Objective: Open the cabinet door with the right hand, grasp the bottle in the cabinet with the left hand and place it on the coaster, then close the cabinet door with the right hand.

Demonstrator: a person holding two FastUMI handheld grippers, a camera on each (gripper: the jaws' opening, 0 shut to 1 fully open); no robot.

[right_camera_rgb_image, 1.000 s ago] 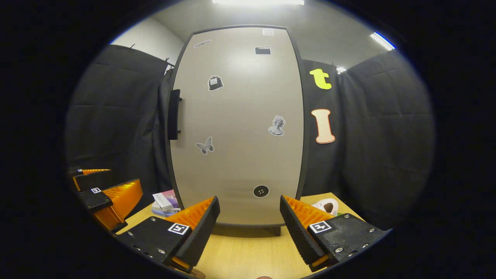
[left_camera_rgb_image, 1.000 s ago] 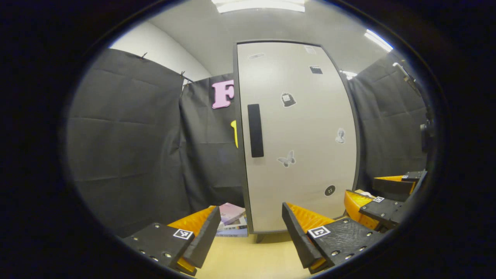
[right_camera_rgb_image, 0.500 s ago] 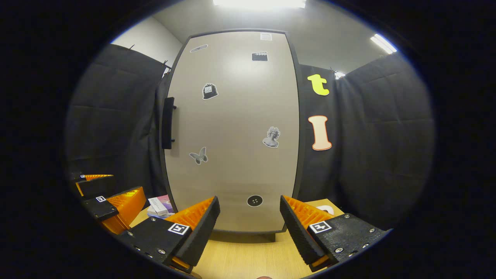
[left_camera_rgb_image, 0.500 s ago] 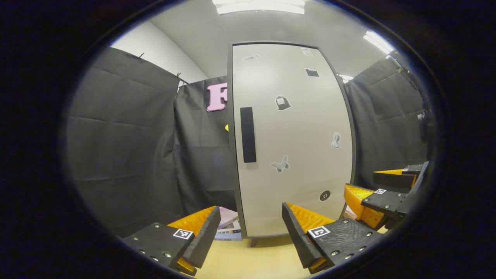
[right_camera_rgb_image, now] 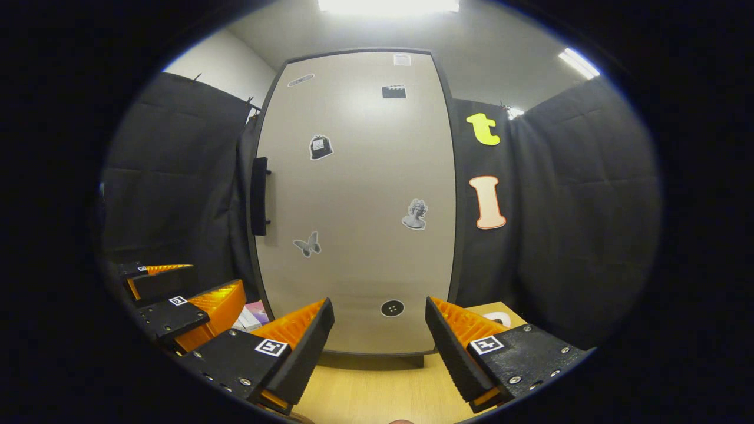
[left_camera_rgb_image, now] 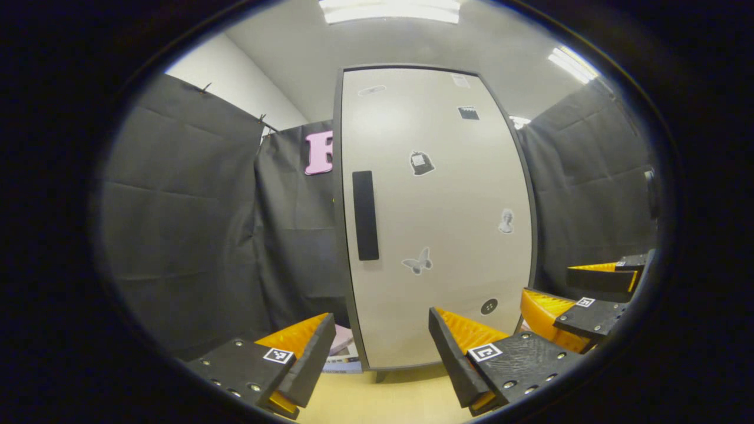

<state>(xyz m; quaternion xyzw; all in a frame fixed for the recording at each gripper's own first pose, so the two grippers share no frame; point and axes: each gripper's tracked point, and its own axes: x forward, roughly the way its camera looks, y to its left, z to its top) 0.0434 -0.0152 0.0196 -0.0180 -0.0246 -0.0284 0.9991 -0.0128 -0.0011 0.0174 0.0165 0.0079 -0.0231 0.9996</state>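
Observation:
A tall pale cabinet door (left_camera_rgb_image: 436, 224) with stickers stands shut ahead, also seen as the cabinet door (right_camera_rgb_image: 359, 194) in the right gripper view. Its dark vertical handle (left_camera_rgb_image: 365, 215) runs along the left edge, and the same handle (right_camera_rgb_image: 259, 195) sticks out sideways in the right gripper view. My left gripper (left_camera_rgb_image: 380, 344) hangs open before the door's lower left part. My right gripper (right_camera_rgb_image: 380, 338) is open before the door's bottom, and shows as the right gripper (left_camera_rgb_image: 580, 306) low at the right. The left gripper (right_camera_rgb_image: 177, 297) appears low at the left. The bottle is hidden behind the door.
The cabinet stands on a light wooden table (right_camera_rgb_image: 377, 394). A stack of books (left_camera_rgb_image: 347, 353) lies left of the cabinet base, also seen as books (right_camera_rgb_image: 250, 315). A small white object (right_camera_rgb_image: 499, 318) sits on the table right of the cabinet. Black cloth walls close both sides.
Both grippers have drifted a little, so the door sits further left in the left gripper view. The left gripper has come closer in the right gripper view. Both stay open.

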